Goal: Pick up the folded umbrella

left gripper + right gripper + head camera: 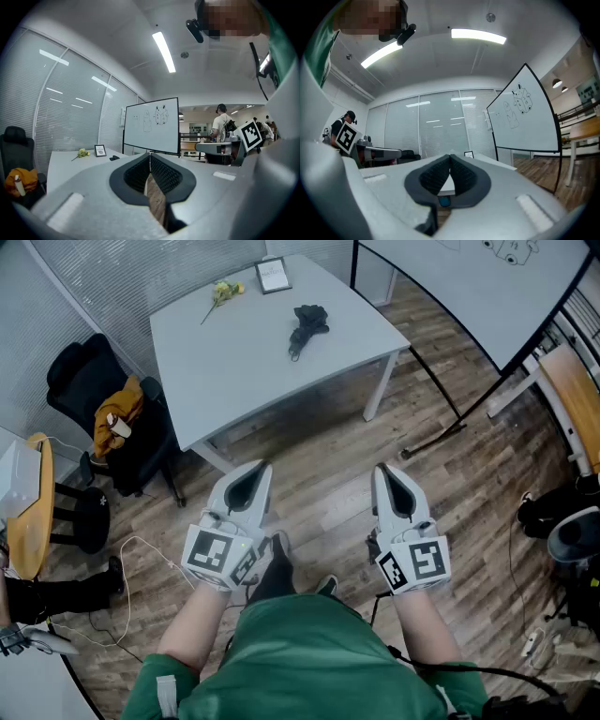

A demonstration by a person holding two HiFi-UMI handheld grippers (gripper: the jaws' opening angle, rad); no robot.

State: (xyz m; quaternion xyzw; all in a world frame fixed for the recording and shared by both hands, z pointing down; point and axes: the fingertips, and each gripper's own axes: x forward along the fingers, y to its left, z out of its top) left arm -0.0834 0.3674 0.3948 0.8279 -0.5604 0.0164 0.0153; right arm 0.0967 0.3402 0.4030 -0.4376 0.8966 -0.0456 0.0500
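Note:
A black folded umbrella lies on the grey table, toward its right side; in the left gripper view it shows as a small dark shape, the umbrella, far off on the tabletop. My left gripper and right gripper are held level over the wooden floor, well short of the table. Both are shut with nothing between the jaws: the left gripper has its tips together, and so does the right gripper.
A yellow flower and a small framed picture lie at the table's far edge. A black chair with an orange bundle stands left of it. A whiteboard on a stand is at the right, cables on the floor.

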